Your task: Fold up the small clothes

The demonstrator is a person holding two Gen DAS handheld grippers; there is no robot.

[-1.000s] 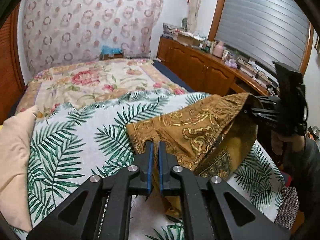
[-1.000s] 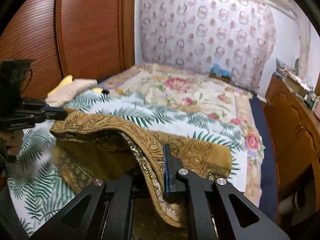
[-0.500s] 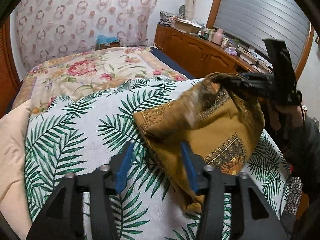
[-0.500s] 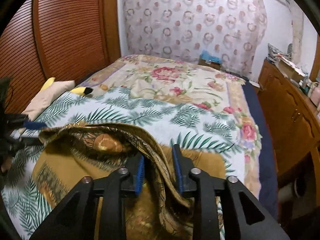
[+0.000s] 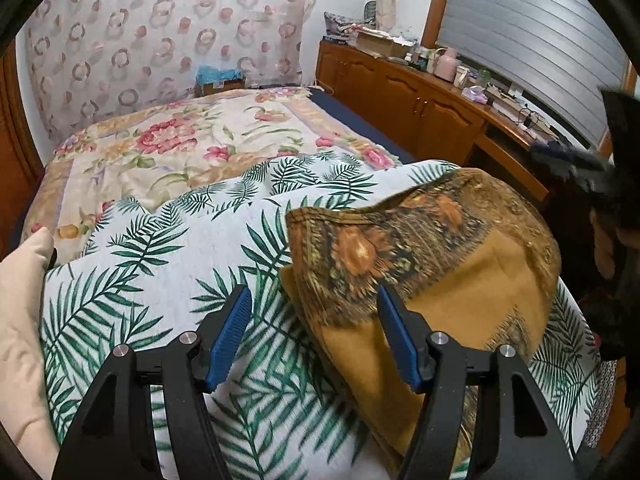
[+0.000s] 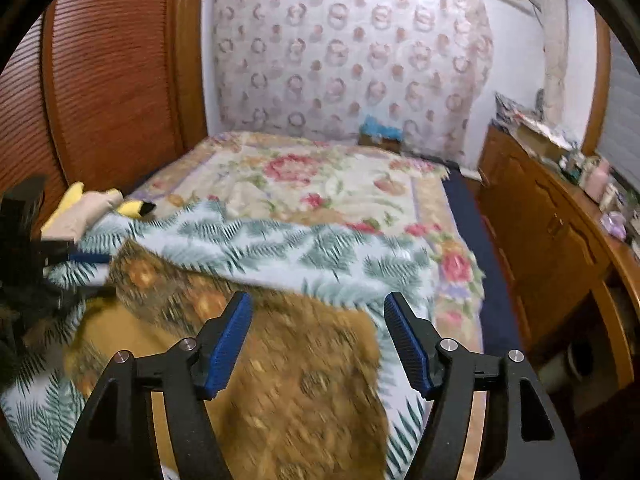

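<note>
mustard-gold patterned garment is lying folded over on the palm-leaf sheet, and both tools are letting go: the left gripper is spreading wide with the cloth just ahead of its right finger, the right gripper is gaping over the cloth, gripping nothing

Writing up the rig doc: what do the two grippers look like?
Both match: left gripper and right gripper have matte black angular linkage arms with triangular cutouts, silver round pivot bolts, and fingers faced with ribbed blue pads. No cables or markings visible.
</note>
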